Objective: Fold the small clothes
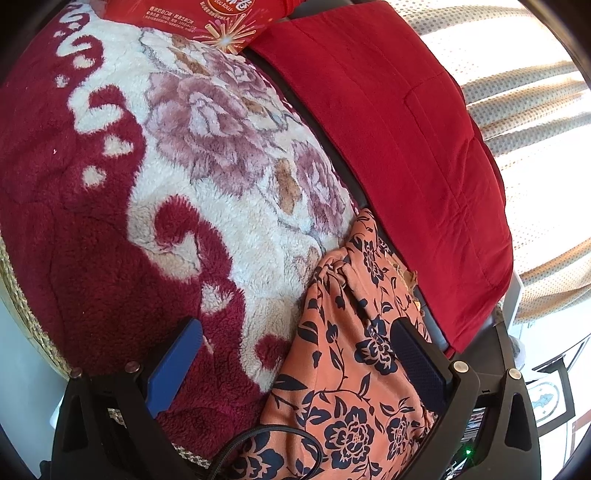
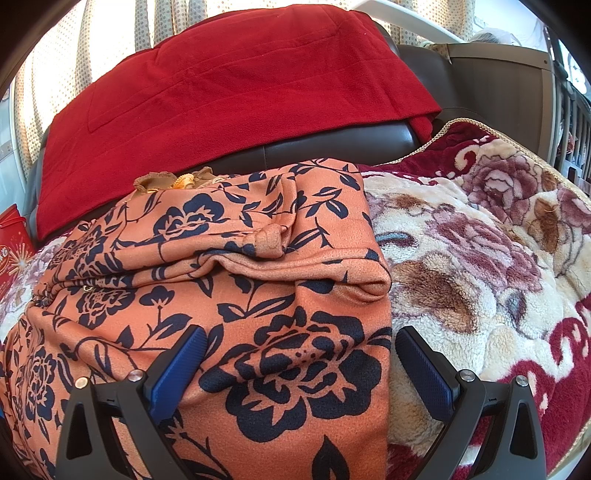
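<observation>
An orange garment with dark blue flowers [image 2: 229, 280] lies folded on a fluffy maroon and cream floral blanket [image 2: 480, 258]. My right gripper [image 2: 301, 343] is open just above the garment's near right edge, its blue fingers [image 2: 184, 365] straddling that edge. In the left wrist view the same orange garment [image 1: 351, 369] lies at the lower right, and my left gripper [image 1: 299, 332] is open over its left edge, with one finger above the blanket [image 1: 110, 221] and the other above the cloth. Nothing is held.
A red fleece cloth [image 2: 221, 103] drapes over a dark leather backrest [image 2: 332, 147] behind the garment. A red snack box [image 1: 207, 18] lies at the blanket's far end. Dotted curtains [image 1: 535, 110] hang behind. A small tan item [image 2: 166, 181] peeks out behind the garment.
</observation>
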A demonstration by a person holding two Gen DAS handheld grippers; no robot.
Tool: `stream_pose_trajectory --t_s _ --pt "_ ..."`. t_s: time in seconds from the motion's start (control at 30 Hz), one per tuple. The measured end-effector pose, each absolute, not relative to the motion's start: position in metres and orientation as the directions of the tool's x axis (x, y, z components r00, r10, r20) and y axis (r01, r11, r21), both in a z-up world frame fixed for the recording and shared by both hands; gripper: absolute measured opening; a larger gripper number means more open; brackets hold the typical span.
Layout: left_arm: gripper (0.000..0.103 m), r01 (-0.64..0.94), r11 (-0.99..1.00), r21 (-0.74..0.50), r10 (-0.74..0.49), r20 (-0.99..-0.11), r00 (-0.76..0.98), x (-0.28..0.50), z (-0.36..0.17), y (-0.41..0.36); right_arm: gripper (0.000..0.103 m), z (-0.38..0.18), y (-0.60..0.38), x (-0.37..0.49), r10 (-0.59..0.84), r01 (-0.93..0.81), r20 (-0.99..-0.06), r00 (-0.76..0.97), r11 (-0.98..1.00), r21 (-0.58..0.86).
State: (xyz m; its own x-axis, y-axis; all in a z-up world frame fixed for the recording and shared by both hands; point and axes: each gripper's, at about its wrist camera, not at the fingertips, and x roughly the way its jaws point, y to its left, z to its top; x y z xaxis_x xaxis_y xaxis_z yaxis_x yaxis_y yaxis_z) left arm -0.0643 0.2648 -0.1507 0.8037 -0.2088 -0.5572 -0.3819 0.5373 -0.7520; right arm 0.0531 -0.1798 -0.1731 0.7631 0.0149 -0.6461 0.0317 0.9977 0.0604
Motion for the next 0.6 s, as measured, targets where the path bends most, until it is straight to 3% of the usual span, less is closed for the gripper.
stream_pose_trajectory --t_s 0.33,0.6 --pt "0.101 -0.392 0.579 -0.714 -0.183 -0.583 0.791 -0.063 -0.147 0.261 0.103 -0.169 -0.179 0.051 0.010 0.031 -0.674 0.738 0.998 0.050" --pt "0.101 -0.365 0.834 -0.413 0.024 -0.634 0.773 -0.062 -0.113 0.220 0.103 -0.142 -0.193 -0.029 0.210 -0.054 -0.678 0.704 0.968 0.244"
